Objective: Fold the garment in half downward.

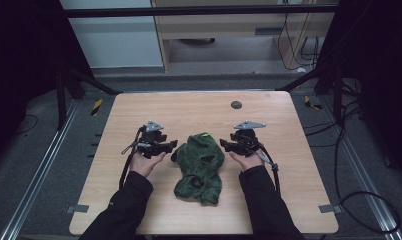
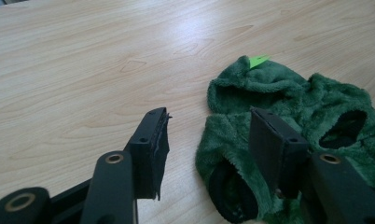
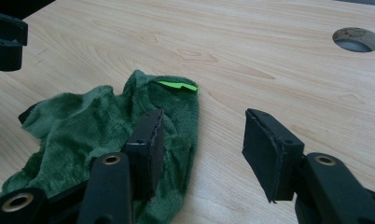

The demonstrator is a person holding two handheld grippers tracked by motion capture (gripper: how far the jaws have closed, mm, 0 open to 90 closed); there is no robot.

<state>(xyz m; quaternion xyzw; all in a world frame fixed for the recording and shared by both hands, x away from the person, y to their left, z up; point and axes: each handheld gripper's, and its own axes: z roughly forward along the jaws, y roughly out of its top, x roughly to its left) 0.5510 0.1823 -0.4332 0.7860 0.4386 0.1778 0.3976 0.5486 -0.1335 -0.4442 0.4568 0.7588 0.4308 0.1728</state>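
Note:
A dark green fleece garment [image 1: 199, 167] with a bright green tag [image 1: 205, 134] lies crumpled at the middle of the wooden table [image 1: 189, 107]. My left gripper [image 1: 172, 145] rests at the garment's left edge and is open. In the left gripper view the garment [image 2: 311, 100] and its tag [image 2: 259, 60] lie behind the right jaw, and the left gripper [image 2: 209, 135] holds nothing. My right gripper [image 1: 224, 145] sits at the garment's right edge, also open. In the right gripper view the garment [image 3: 78, 123] lies under the left jaw, and the right gripper [image 3: 202, 140] has bare table between its jaws.
A round cable hole [image 1: 236, 104] sits in the table's far middle, also seen as the hole [image 3: 357, 39] in the right gripper view. Cables [image 1: 274, 167] trail from both grippers toward the near edge. Dark frame posts and floor rails surround the table.

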